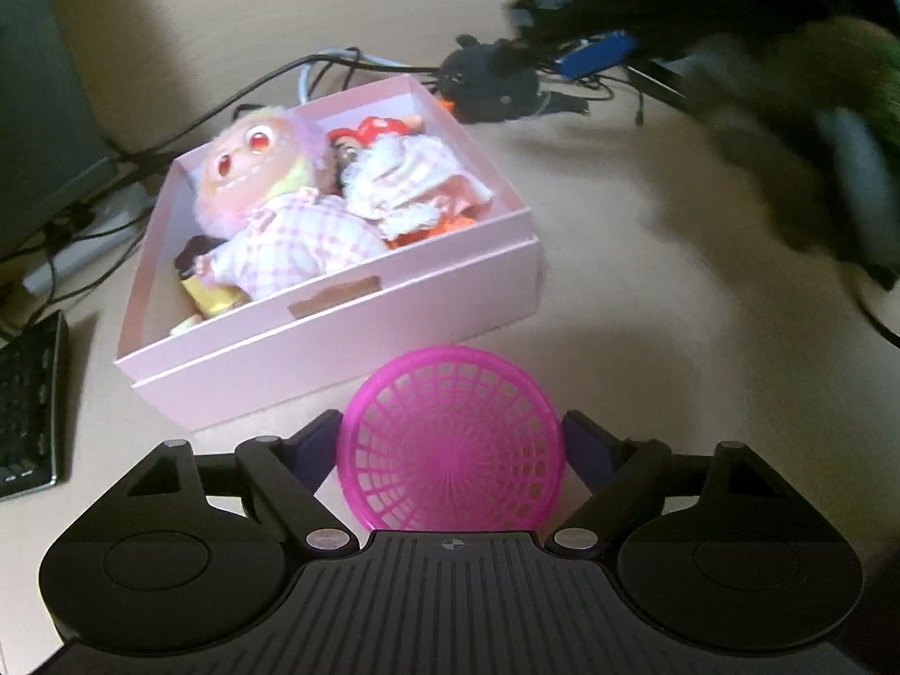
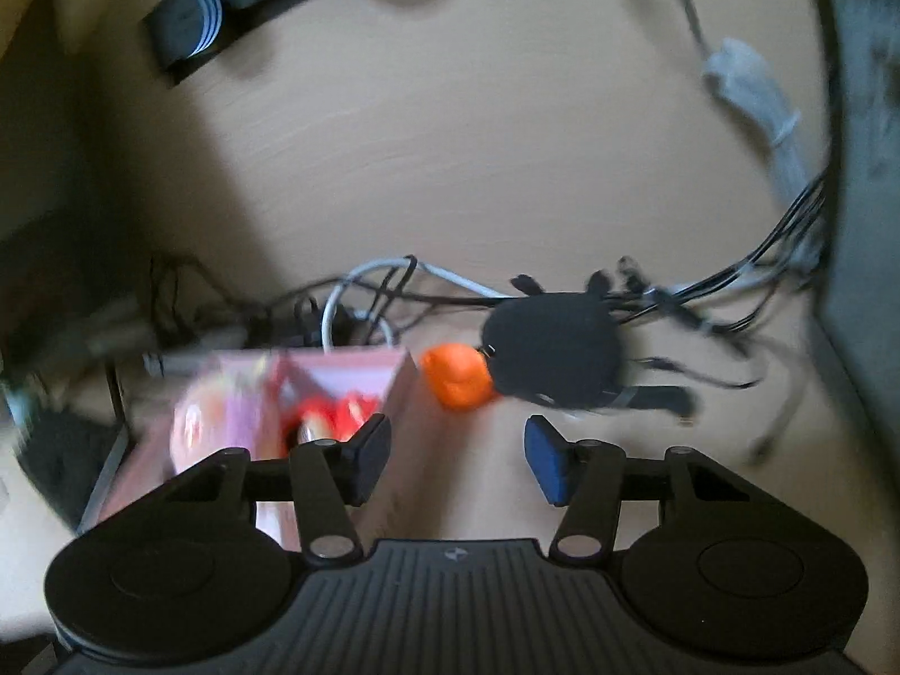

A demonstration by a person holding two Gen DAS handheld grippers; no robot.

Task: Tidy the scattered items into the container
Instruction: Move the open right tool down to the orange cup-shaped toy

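A: Your left gripper (image 1: 453, 439) had the round magenta plastic mesh basket (image 1: 450, 444) standing on edge between its blue pads; the jaws stood fairly wide, with both pads right at the rim. Whether they pressed it, I could not tell.

B: And the container?

A: The shallow pink cardboard box (image 1: 349, 332) sat at your eleven o'clock, just past the basket. A fuzzy peach-faced doll in a pink checked dress (image 1: 281, 214) and a red-capped doll in frills (image 1: 405, 180) lay inside.

B: My right?

A: Your right gripper (image 2: 457, 455) was about half open with nothing between its pads. A black plush toy with an orange ball-shaped part (image 2: 554, 357) lay at your one o'clock on the beige desk (image 2: 450, 169), touching the tangle of cables (image 2: 731, 281).
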